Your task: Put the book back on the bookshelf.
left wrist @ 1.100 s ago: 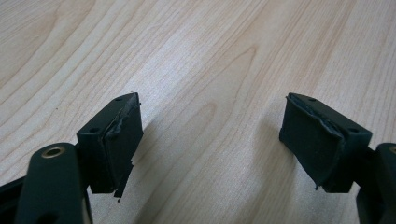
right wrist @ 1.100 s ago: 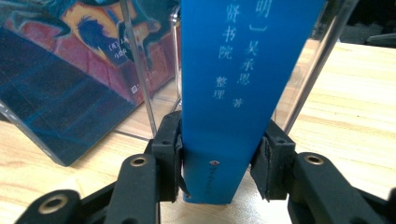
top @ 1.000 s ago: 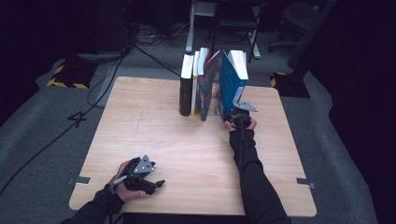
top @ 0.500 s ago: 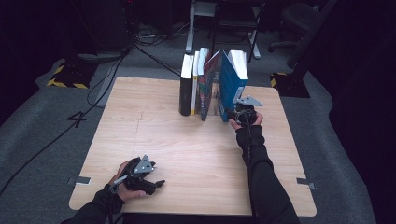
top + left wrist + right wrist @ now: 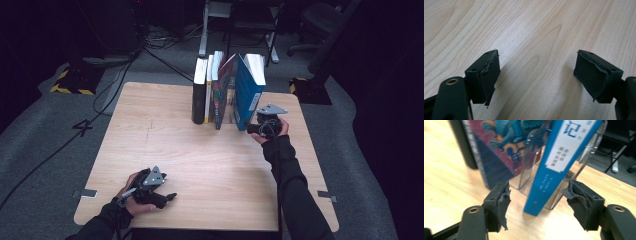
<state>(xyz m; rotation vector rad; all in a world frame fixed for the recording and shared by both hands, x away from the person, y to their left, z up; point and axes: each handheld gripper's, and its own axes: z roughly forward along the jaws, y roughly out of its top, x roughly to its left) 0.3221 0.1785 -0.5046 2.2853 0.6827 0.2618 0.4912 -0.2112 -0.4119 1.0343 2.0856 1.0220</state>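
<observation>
The blue book [image 5: 248, 92] stands at about one o'clock from the table's centre, at the right end of the row of books. Its cover is bright blue and its spine carries a white label with blue characters [image 5: 564, 147]. It is not upright: it leans to the left, its top toward the other books, and its lower corner rests on the wooden table [image 5: 210, 165]. A clear plastic stand [image 5: 579, 162] is around it and behind it; whether the book touches the stand's wall is hard to judge, because the plastic is transparent.

The right gripper [image 5: 251, 128] is held low and level, just beside the foot of the blue book, with the forearm stretched forward from the six o'clock edge. In the right gripper view the two jaws stand apart on either side of the spine and have just been opening; the pads [image 5: 504, 202] do not press on the book, so it holds nothing.

The left gripper [image 5: 167, 196] rests near the table's seven o'clock corner, pointing toward three o'clock, with the hand around it. Its jaws are wide apart with bare wood between them [image 5: 536, 72].

I count five books: a black book [image 5: 199, 92], a thin pale book [image 5: 209, 85], another pale one [image 5: 217, 65], a colourful book [image 5: 223, 90] that leans, and the blue one. There are two grippers and one stand.
</observation>
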